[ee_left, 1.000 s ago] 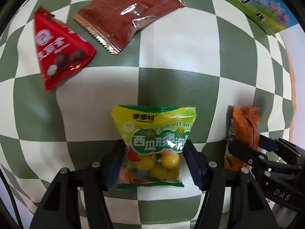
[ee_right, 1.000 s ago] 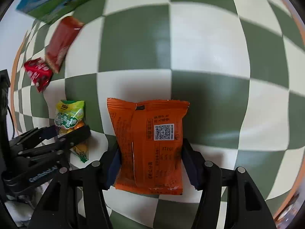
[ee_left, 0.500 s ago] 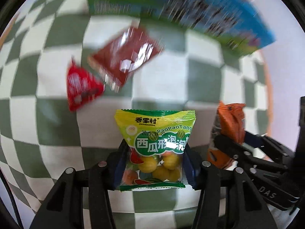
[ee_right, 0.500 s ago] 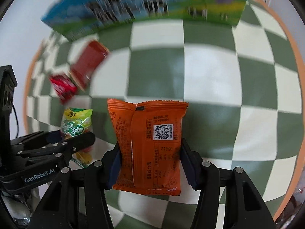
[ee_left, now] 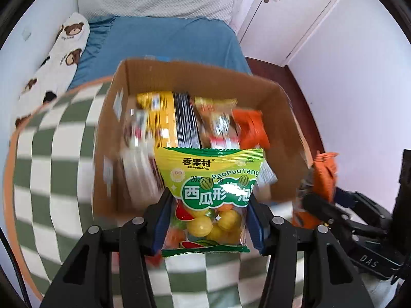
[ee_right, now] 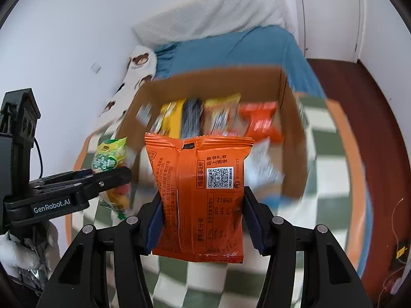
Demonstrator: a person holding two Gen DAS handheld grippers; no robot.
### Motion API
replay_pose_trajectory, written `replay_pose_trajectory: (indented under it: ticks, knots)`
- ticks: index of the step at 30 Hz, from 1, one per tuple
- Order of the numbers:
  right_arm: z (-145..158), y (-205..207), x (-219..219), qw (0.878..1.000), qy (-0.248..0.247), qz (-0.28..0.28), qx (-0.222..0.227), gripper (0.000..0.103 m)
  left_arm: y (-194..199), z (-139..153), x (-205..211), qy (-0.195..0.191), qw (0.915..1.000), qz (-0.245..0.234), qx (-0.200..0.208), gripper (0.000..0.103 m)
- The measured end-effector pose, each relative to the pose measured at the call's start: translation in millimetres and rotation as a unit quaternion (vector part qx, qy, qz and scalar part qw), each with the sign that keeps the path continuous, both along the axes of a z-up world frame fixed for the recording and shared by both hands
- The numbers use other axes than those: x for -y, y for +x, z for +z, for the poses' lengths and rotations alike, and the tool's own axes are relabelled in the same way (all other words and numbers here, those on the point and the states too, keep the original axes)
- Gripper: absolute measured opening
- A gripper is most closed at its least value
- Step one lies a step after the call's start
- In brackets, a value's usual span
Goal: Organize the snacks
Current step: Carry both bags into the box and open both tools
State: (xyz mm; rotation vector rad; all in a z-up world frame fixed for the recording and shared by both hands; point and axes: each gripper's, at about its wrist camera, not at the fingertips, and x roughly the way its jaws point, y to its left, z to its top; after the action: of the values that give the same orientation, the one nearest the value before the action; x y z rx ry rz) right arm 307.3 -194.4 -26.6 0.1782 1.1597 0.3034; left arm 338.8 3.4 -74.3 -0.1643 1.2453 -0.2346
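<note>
left gripper [ee_left: 208, 220]: clamped on candy bag [ee_left: 209, 187], above box [ee_left: 280, 138] near edge | right gripper [ee_right: 203, 220]: clamped on orange pack [ee_right: 197, 192], above same box | box: on checked cloth [ee_left: 51, 179], snacks inside

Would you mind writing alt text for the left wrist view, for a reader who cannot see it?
The left gripper is shut on a yellow-green candy bag, held in front of an open cardboard box already stocked with snack packets. At right, the right gripper holds an orange packet; a checkered tablecloth and a blue bed lie behind.
</note>
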Motion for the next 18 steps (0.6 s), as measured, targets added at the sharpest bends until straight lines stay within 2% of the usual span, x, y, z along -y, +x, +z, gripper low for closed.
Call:
replay_pose_trajectory:
  ticks: [1, 4, 7, 10, 15, 16, 17, 18]
  knots:
    - [-0.8, 12.7, 2.0, 1.0, -0.006, -0.001, -0.001, 0.058, 15.0, 3.4, -2.3, 0.005, 1.0, 0.001, -0.004, 0.05]
    - [-10.7, 60.6, 7.5, 0.999, -0.034, -0.008, -0.008, 0.058, 58.3, -11.1, -5.2, 0.019, 0.9995, 0.003, -0.024, 0.05]
    - [-32.9, 94.6, 13.2, 0.998, -0.049, -0.015, -0.032, 0.058, 98.3, -41.8, -4.7, 0.032, 0.998, 0.006, -0.055, 0.05]
    - [-54.0, 121.6, 17.6, 0.996, -0.064, -0.018, -0.059, 0.058, 115.5, -65.7, -3.3, 0.048, 0.9961, 0.002, -0.075, 0.05]
    - [-91.9, 137.1, 18.6, 0.993, -0.073, -0.024, -0.089, 0.059, 134.2, -96.3, 3.7, 0.067, 0.9926, -0.012, -0.1, 0.051]
    - [-99.8, 141.5, 19.0, 0.992, -0.074, -0.025, -0.101, 0.065, 136.4, -100.7, 3.9, 0.073, 0.9914, -0.01, -0.108, 0.052]
    - [-106.9, 143.8, 19.0, 0.99, -0.077, -0.025, -0.112, 0.075, 138.6, -106.1, 2.8, 0.078, 0.9901, -0.004, -0.116, 0.054]
    - [-112.1, 146.8, 19.6, 0.988, -0.091, -0.029, -0.119, 0.086, 140.3, -109.8, 3.0, 0.073, 0.9897, -0.005, -0.123, 0.065]
